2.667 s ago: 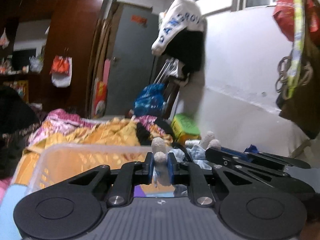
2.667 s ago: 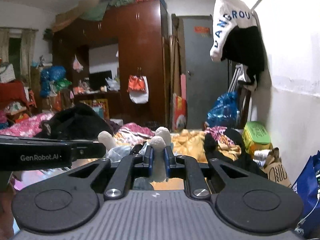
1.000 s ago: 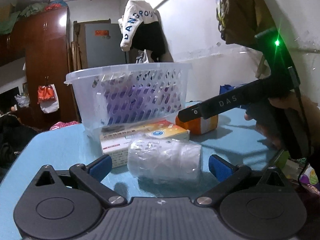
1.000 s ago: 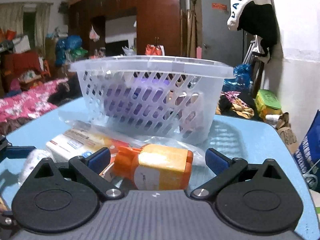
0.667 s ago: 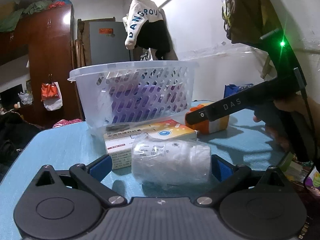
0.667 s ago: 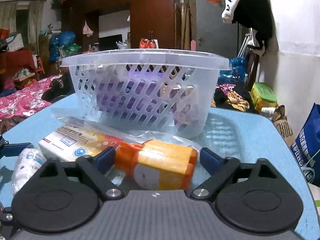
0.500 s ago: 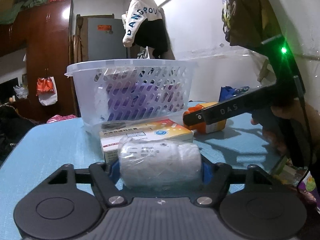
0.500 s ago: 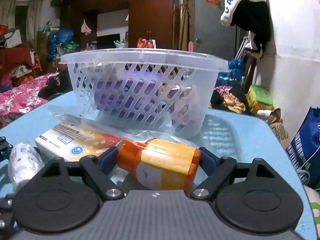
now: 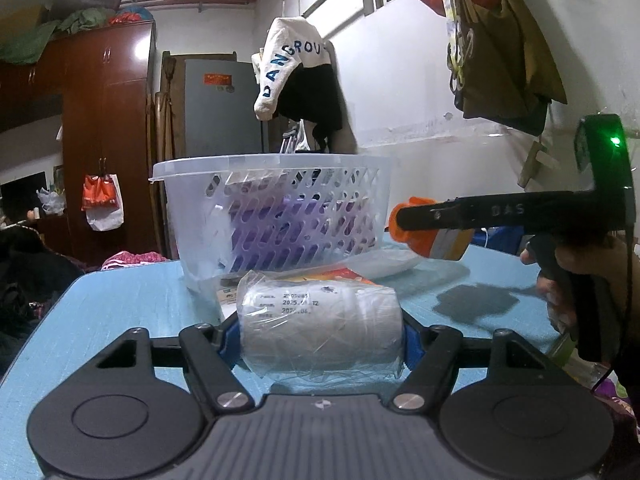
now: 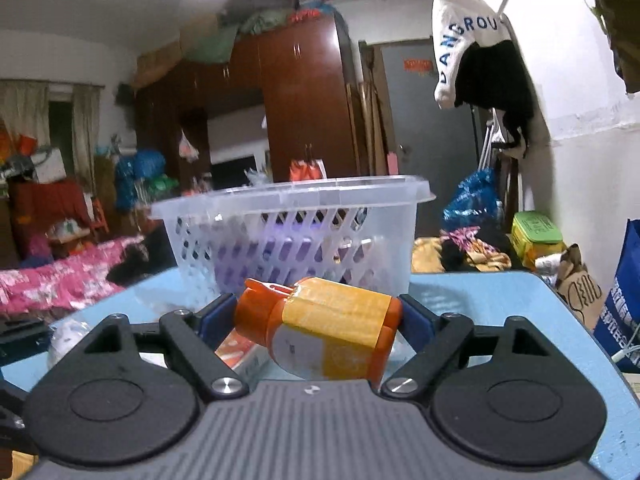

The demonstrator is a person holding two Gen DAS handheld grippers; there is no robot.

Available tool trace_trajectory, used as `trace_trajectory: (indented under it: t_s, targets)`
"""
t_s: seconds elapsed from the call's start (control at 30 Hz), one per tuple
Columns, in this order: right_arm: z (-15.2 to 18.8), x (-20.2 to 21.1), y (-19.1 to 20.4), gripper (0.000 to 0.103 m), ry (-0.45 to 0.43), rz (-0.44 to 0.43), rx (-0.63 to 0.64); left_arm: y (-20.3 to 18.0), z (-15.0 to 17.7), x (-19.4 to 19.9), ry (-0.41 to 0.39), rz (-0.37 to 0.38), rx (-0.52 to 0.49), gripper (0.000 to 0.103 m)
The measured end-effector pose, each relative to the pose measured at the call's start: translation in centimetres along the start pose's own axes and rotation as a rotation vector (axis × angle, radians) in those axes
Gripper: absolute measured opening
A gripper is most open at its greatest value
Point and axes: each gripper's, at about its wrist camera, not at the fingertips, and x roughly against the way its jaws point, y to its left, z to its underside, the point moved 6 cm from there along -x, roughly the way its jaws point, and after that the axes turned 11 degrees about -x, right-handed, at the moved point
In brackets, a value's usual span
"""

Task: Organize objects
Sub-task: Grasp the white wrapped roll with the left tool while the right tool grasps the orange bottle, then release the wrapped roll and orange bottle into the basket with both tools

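Note:
My left gripper (image 9: 320,332) is shut on a white plastic-wrapped roll (image 9: 320,326) held sideways just above the blue table (image 9: 132,300). My right gripper (image 10: 318,320) is shut on an orange bottle (image 10: 320,326) with a yellow label, lifted off the table; the bottle also shows in the left wrist view (image 9: 424,232). A clear perforated basket (image 9: 276,216) stands ahead of both grippers, with purple and white items inside; it also shows in the right wrist view (image 10: 296,232).
A flat medicine box (image 9: 340,276) lies on the table in front of the basket, partly hidden by the roll; it also shows in the right wrist view (image 10: 240,350). A clear plastic bag (image 9: 384,264) lies beside it. A blue bag (image 10: 624,304) stands beyond the table's right edge.
Both grippers came down to the table open, then closed: the left on the wrapped roll, the right on the orange bottle. The right gripper has since lifted the bottle.

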Motion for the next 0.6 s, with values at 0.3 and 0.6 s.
trace_trajectory:
  t_s: [0.3, 0.6]
  targets:
    - [-0.5, 1.4, 0.5, 0.087, -0.113, -0.061, -0.003, 0.8, -0.6, 0.9, -0.026, -0.006, 0.028, 0.075]
    - [-10.4, -1.4, 2.8, 0.087, -0.115, -0.087, 0.073, 6.9, -11.6, -1.8, -0.103, -0.034, 0.131, 0.075]
